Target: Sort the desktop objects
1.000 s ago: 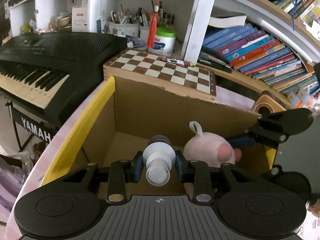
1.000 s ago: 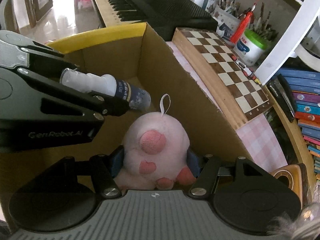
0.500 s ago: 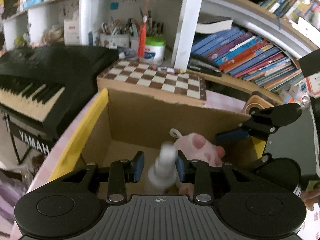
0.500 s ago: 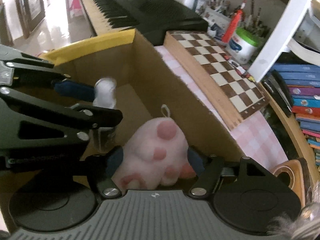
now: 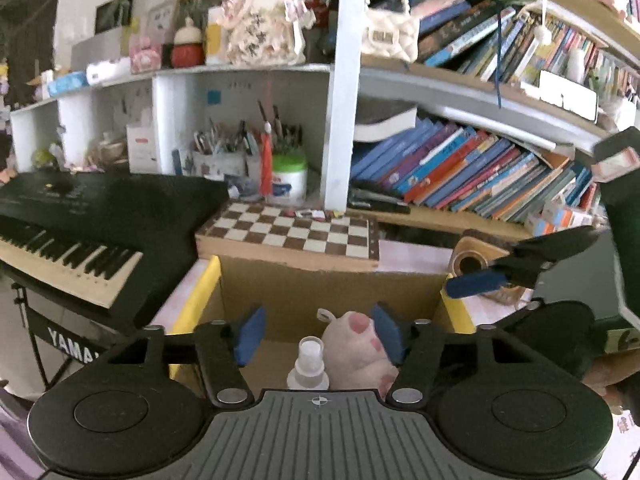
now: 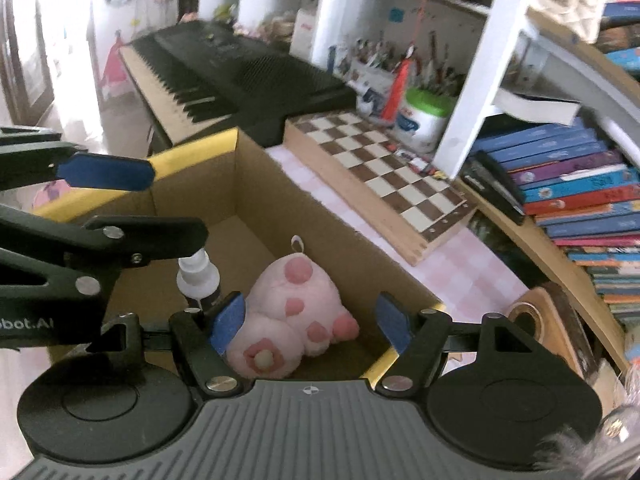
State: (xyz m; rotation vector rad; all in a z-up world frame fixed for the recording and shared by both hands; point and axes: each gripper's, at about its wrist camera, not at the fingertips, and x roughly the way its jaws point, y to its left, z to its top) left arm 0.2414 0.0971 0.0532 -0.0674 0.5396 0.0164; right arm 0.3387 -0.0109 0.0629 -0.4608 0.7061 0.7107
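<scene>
A pink plush toy (image 6: 296, 304) lies on the floor of a cardboard box (image 6: 320, 216) with yellow-taped rims. A small spray bottle with a clear cap (image 6: 199, 276) stands upright beside it. Both show in the left wrist view too, the plush toy (image 5: 358, 350) and the bottle (image 5: 309, 364). My left gripper (image 5: 318, 334) is open and empty above the box. My right gripper (image 6: 310, 322) is open and empty above the plush toy. Its blue-padded finger (image 5: 476, 282) shows at the right of the left wrist view.
A chessboard (image 6: 384, 168) lies behind the box on a pink checked cloth. A black keyboard (image 5: 80, 220) stands to the left. Shelves hold books (image 5: 460, 172), pen cups (image 5: 224, 156) and a green-lidded jar (image 6: 420, 116). A wooden round-holed object (image 6: 532, 320) sits right of the box.
Both grippers opened and pulled back up. The bottle dropped from the left gripper and the plush toy from the right; both now rest in the box.
</scene>
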